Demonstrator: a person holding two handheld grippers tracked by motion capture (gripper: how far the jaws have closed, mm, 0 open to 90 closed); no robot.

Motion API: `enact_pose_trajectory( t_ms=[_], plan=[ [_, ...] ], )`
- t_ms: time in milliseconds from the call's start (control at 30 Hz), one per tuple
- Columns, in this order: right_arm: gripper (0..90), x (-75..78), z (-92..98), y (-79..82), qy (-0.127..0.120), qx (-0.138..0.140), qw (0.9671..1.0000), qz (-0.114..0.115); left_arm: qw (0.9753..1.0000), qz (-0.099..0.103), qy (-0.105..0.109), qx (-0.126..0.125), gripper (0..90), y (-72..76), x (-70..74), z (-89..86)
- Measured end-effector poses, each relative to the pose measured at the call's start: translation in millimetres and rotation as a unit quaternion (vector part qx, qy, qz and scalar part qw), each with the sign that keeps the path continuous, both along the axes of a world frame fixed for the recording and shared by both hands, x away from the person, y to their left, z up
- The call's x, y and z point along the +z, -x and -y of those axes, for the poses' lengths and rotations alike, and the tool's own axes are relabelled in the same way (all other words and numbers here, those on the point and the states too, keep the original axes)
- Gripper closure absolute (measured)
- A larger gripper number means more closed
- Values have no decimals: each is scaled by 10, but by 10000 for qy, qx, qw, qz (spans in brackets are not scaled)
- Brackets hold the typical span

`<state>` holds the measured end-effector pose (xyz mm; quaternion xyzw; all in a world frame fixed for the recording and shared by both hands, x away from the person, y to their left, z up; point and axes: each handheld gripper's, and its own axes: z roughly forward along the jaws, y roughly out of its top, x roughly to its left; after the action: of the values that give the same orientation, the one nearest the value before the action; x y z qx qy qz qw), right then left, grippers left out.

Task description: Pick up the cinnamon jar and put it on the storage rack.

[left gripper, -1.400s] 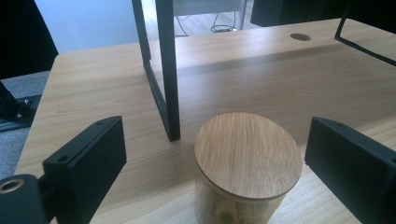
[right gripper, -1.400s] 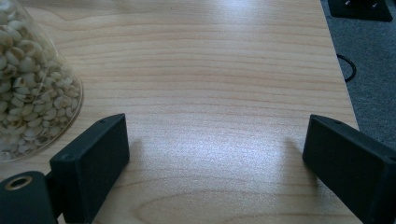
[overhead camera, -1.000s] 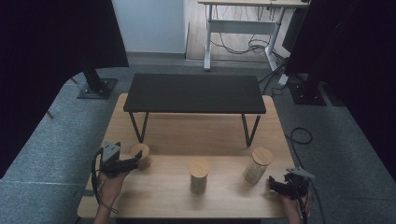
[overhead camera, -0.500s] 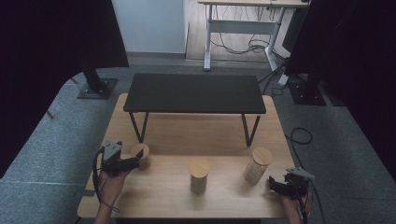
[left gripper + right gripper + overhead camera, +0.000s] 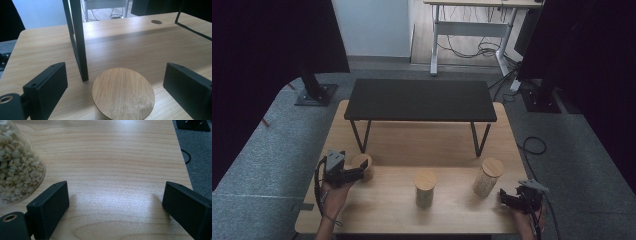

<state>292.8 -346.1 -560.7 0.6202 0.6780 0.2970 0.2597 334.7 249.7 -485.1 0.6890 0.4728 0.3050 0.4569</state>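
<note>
Standing just behind the left jar (image 5: 123,93): a black metal leg (image 5: 79,40) of the low black bench (image 5: 420,99), close to its lid. Upright on the wooden table (image 5: 407,145), long axis vertical, round wood-grain lid up, at the near left. Bracketed by the left gripper (image 5: 117,87), jaws wide apart, untouching. Right gripper (image 5: 116,205) likewise spread over bare tabletop, beside a clear jar of pale grains (image 5: 17,162). Middle jar (image 5: 425,188) between.

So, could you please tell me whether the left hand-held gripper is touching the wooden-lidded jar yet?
Apart. In the left gripper view, the left hand-held gripper has its jaws open on either side of the wooden-lidded jar, with bare table visible between each jaw and the lid.
</note>
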Motion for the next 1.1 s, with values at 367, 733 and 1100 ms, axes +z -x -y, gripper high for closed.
enact_pose_trajectory(
  t_ms=[367,733,1100],
  plan=[
    [68,0,0,0,0,2,10000,0,10000,3,50,11,53,-31,-20,27],
    [67,0,0,0,0,2,10000,-1,10000,11,64,25,53,-62,-53,58],
    [68,0,0,0,1,2,10000,0,10000,13,52,33,55,-84,-79,75]
  ],
)
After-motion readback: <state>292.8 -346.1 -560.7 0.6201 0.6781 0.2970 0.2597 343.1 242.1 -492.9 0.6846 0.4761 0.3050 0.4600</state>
